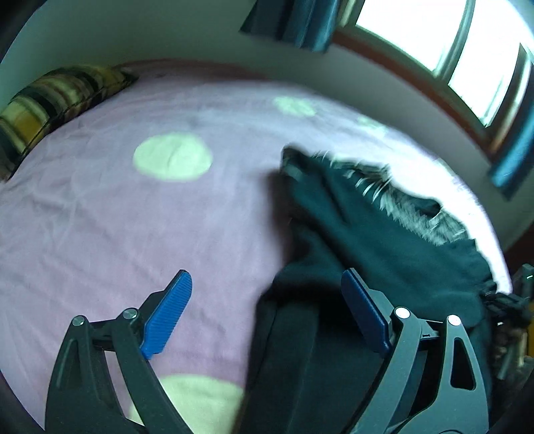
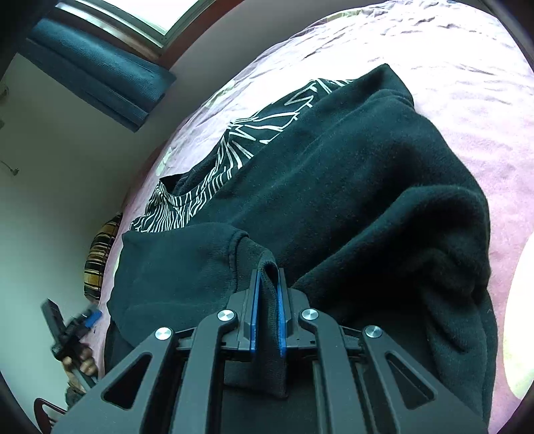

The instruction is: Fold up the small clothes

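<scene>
A dark black fleece garment (image 2: 350, 187) lies bunched on the pink bedsheet (image 2: 467, 100). My right gripper (image 2: 268, 277) is shut on a fold of the garment's edge, with cloth pinched between its blue pads (image 2: 254, 310). A black cloth with white line print (image 2: 233, 150) lies under the garment at the far side. In the left wrist view the garment (image 1: 383, 240) lies at the right, blurred. My left gripper (image 1: 267, 287) is open and empty, its right finger (image 1: 363, 310) over the garment's edge and its left finger (image 1: 167, 313) over the bare sheet (image 1: 133, 217).
The sheet has pale green dots (image 1: 172, 157). A striped yellow and black pillow (image 1: 50, 100) lies at the far left by the wall. A window (image 1: 450, 43) with blue curtains (image 1: 300, 20) is behind the bed. My left gripper and hand (image 2: 71, 337) show in the right wrist view.
</scene>
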`<state>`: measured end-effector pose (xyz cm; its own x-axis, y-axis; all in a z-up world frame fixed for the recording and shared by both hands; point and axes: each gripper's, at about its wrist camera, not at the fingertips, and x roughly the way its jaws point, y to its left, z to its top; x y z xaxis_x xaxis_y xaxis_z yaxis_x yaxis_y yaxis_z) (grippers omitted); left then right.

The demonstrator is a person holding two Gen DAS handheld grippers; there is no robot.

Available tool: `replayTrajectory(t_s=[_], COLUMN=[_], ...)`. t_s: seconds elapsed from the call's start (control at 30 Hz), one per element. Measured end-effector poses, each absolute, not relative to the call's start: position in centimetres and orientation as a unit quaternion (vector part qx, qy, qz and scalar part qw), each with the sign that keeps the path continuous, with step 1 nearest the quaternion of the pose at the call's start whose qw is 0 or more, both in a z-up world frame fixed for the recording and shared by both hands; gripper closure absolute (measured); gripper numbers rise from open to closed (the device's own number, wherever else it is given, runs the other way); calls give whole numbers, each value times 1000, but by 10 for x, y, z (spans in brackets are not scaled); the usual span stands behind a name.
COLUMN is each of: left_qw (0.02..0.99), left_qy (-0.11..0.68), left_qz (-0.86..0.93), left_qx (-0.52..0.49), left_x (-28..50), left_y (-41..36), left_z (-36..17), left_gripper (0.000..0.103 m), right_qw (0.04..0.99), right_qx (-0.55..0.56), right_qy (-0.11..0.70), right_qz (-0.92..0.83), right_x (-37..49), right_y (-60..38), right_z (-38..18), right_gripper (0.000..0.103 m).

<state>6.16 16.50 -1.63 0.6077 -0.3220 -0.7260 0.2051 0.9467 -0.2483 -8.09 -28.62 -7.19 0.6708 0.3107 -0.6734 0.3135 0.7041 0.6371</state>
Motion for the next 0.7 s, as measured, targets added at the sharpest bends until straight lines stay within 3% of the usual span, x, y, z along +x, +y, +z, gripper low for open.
replayTrajectory(t_s=[0.27, 0.33, 0.4, 0.47, 0.57, 0.7], left_qw=[852, 843, 837, 821, 840, 864], left_qy=[469, 483, 494, 516, 501, 483], left_qz=[-205, -207, -205, -198, -173, -133], left_qx=[-107, -114, -119, -141, -115, -52], left_x=[173, 197, 213, 224, 220, 211], left_y=[145, 135, 127, 122, 112, 99], left_z=[-40, -51, -60, -73, -71, -68], left_gripper=[14, 25, 65, 86, 94, 95], right_qw=[831, 831, 831, 830, 830, 841], right_qx=[392, 392, 394, 397, 397, 366], right_qy=[395, 394, 393, 392, 391, 398], right_qz=[2, 2, 3, 4, 1, -12], right_x=[-86, -86, -86, -86, -87, -86], right_y=[-287, -287, -288, -289, -289, -282], right_z=[-75, -75, -75, -75, -74, -61], right_gripper=[95, 95, 95, 95, 95, 95])
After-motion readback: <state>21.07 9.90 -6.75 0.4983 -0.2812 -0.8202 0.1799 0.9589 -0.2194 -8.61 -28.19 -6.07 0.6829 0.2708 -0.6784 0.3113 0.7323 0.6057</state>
